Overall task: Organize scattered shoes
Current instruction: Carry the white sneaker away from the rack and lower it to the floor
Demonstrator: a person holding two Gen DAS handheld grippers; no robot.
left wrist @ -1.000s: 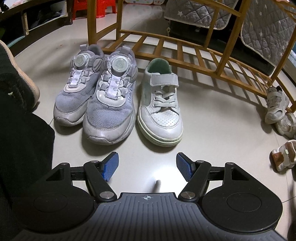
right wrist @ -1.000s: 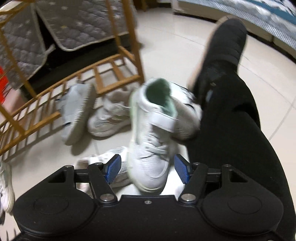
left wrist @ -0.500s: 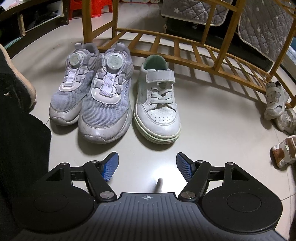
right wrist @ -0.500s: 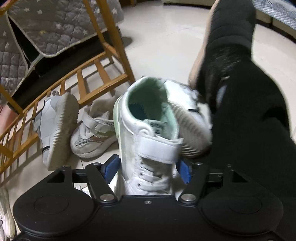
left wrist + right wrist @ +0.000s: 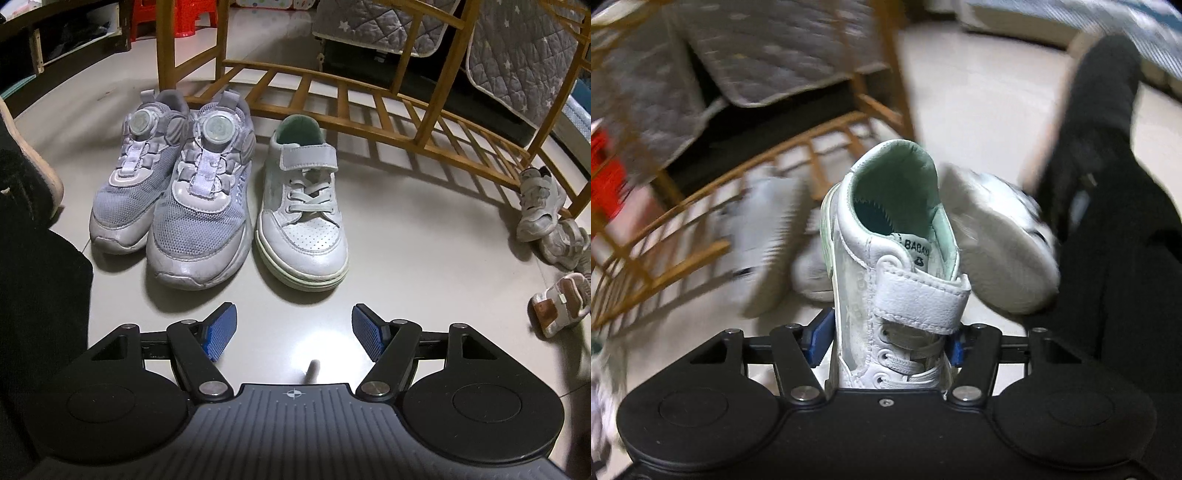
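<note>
In the left wrist view, a pair of grey dial-lace sneakers [image 5: 199,206] stands side by side on the floor, toes toward me. A white strap shoe with mint lining [image 5: 306,214] stands just right of them. My left gripper [image 5: 291,332] hovers open in front of these, with nothing between its fingers. In the right wrist view, my right gripper [image 5: 886,343] is closing its jaws on the matching white mint-lined shoe [image 5: 897,266]. The blue pads sit against its sides near the laces and its heel points away from me. The toe is hidden below the gripper body.
A wooden slatted rack [image 5: 369,110] runs behind the lined-up shoes. Small white shoes [image 5: 539,203] and a sandal [image 5: 561,302] lie at the right. More white shoes [image 5: 1001,243] lie behind the held one. A person's black trouser leg [image 5: 1108,221] is at the right.
The right gripper moved over the white shoe and closed around it; the shoe now fills the gap between the jaws and the background has swung. The left gripper has not moved.
</note>
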